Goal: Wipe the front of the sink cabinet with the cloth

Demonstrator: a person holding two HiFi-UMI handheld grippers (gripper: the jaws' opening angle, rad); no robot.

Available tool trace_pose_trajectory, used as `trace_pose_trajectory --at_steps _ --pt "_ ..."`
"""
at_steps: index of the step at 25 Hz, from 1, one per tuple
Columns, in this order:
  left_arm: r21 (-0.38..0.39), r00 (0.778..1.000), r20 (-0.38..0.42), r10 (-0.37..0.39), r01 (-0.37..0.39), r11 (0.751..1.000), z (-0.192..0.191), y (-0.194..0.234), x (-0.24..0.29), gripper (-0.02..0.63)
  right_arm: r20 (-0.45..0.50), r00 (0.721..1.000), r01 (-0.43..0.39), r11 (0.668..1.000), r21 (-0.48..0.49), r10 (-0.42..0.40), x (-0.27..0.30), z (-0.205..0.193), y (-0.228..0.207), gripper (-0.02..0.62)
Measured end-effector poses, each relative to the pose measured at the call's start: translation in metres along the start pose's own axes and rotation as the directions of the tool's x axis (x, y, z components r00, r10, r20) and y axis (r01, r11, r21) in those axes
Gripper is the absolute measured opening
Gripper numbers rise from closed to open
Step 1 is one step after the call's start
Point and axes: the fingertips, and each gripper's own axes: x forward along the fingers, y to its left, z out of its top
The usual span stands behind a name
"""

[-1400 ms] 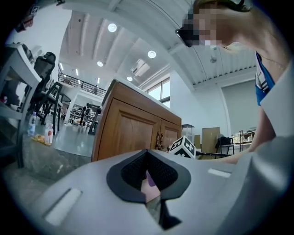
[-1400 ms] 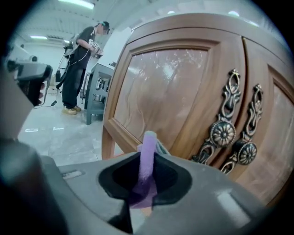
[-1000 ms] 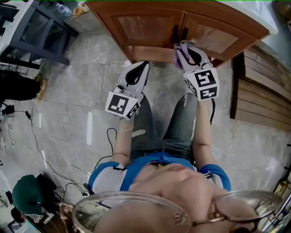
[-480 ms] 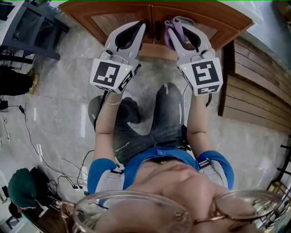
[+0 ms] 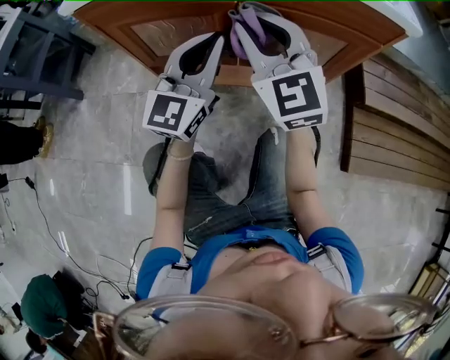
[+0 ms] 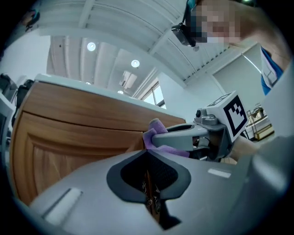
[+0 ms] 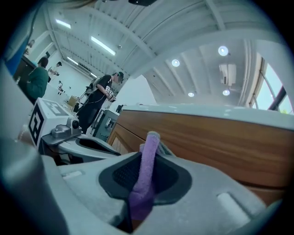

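Cloth (image 7: 147, 158) sits pinched in my right gripper (image 5: 254, 21), top centre, by the cabinet front (image 5: 169, 31); my left gripper (image 5: 205, 48) is closed, empty.

Left gripper (image 5: 213, 42) closed, right gripper (image 5: 259, 15) clamping cloth (image 5: 241, 41)

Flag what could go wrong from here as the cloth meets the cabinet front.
1. The cloth is pinched as a narrow fold in the right hand-held gripper, so its hard tips may rub the wooden cabinet front instead of fabric.
2. The left hand-held gripper, shut and empty, sits close beside the right one near the door. A sideways stroke could knock them together.
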Motion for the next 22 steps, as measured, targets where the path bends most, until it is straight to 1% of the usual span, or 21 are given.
trace_pose_trajectory --at_steps 3,5,7,11,14,16,19,22 --pt "-0.042 0.999 -0.008 -0.034 0.033 0.999 -0.006 0.005 0.002 0.0 0.032 0.999 -0.01 1.0 0.026 0.009 0.004 0.0 0.0 0.064" --pt "-0.056 0.999 -0.003 -0.033 0.033 0.998 -0.005 0.006 0.003 0.0 0.038 0.999 -0.016 0.999 0.029 0.015 0.003 0.0 -0.001 0.064" --pt "-0.064 0.999 0.009 -0.04 0.041 0.997 0.0 0.006 0.005 0.0 0.039 0.999 -0.01 1.0 0.024 0.009 0.001 0.0 -0.004 0.064" --pt "-0.069 0.995 0.027 -0.091 0.093 0.993 0.001 -0.004 0.011 0.0 0.022 1.0 0.01 1.0 0.022 -0.011 -0.008 -0.007 -0.014 0.064" --pt "-0.068 0.993 0.025 -0.115 0.117 0.991 0.002 -0.01 0.011 0.0 0.015 0.999 0.038 0.999 0.019 -0.039 -0.019 -0.01 -0.024 0.064" --pt "-0.058 0.993 0.023 -0.115 0.117 0.991 0.002 -0.011 0.01 0.0 0.005 0.998 0.065 0.998 0.019 -0.065 -0.028 -0.016 -0.032 0.064" --pt "-0.045 0.993 0.012 -0.117 0.118 0.992 -0.002 -0.011 0.01 0.0 -0.006 0.995 0.1 0.994 0.052 -0.1 -0.044 -0.025 -0.048 0.066" --pt "-0.052 0.991 0.01 -0.132 0.132 0.99 -0.005 -0.012 0.011 0.0 -0.018 0.992 0.129 0.989 0.07 -0.128 -0.059 -0.031 -0.064 0.066"
